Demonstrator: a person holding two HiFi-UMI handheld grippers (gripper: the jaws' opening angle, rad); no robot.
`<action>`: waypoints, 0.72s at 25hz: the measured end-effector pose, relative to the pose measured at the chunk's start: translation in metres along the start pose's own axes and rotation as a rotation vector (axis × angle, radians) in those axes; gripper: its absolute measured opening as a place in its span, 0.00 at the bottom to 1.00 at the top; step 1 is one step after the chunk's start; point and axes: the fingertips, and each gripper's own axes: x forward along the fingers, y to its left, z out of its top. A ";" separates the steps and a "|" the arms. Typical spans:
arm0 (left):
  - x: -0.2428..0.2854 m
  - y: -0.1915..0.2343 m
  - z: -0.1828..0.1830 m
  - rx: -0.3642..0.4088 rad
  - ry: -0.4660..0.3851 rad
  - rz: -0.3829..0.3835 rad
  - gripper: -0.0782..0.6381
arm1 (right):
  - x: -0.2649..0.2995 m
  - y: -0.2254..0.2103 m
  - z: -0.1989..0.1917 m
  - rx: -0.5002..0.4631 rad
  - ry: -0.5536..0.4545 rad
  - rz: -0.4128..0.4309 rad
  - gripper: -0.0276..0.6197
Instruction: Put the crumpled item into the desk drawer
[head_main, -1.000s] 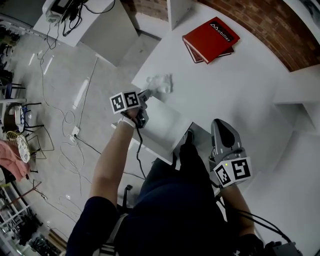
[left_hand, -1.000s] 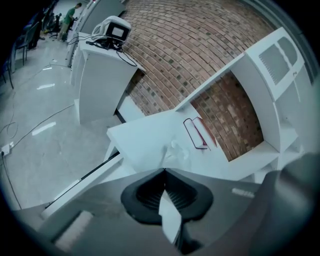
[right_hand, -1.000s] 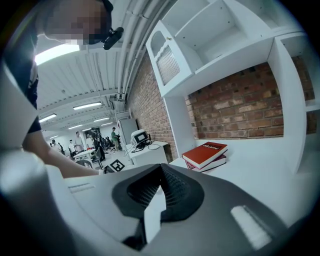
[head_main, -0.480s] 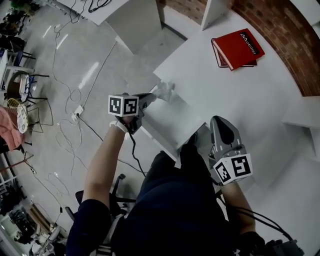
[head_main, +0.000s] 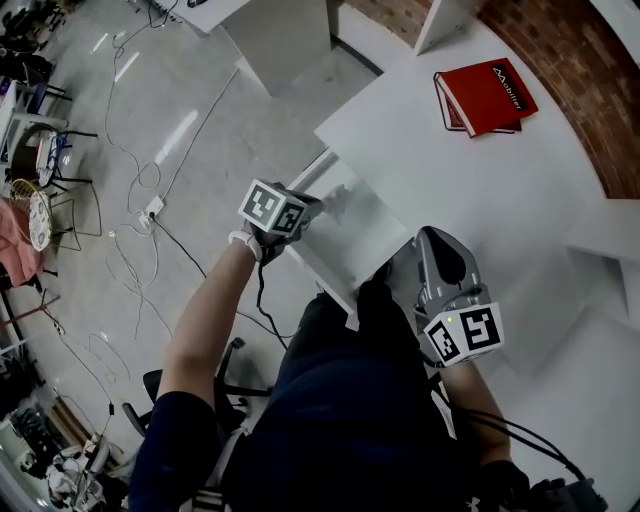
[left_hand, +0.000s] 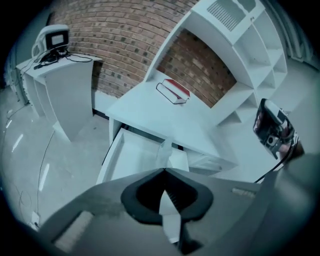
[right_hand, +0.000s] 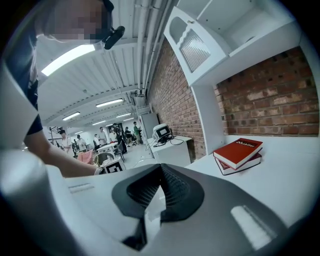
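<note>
Both grippers have jaws together, the right gripper (right_hand: 160, 169) on nothing, the left gripper (left_hand: 164, 171) pinching the crumpled item (left_hand: 163, 150) above the open drawer (left_hand: 127, 156); it looks light, soft and springy, so any fold should give a hold.

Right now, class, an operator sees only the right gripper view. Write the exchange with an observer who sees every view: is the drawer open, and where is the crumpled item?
Operator: Is the drawer open?
Observer: Yes, it is pulled out from under the desktop.
Operator: Where is the crumpled item?
Observer: The left gripper is shut on it, over the drawer.
</note>
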 end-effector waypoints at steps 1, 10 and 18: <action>0.008 -0.002 0.001 0.015 0.014 -0.004 0.11 | -0.003 -0.003 -0.001 0.004 0.001 -0.012 0.05; 0.092 0.007 -0.010 0.027 0.178 -0.001 0.11 | -0.039 -0.042 -0.019 0.061 0.014 -0.164 0.05; 0.130 0.035 -0.040 -0.044 0.270 0.055 0.11 | -0.060 -0.066 -0.040 0.118 0.033 -0.245 0.05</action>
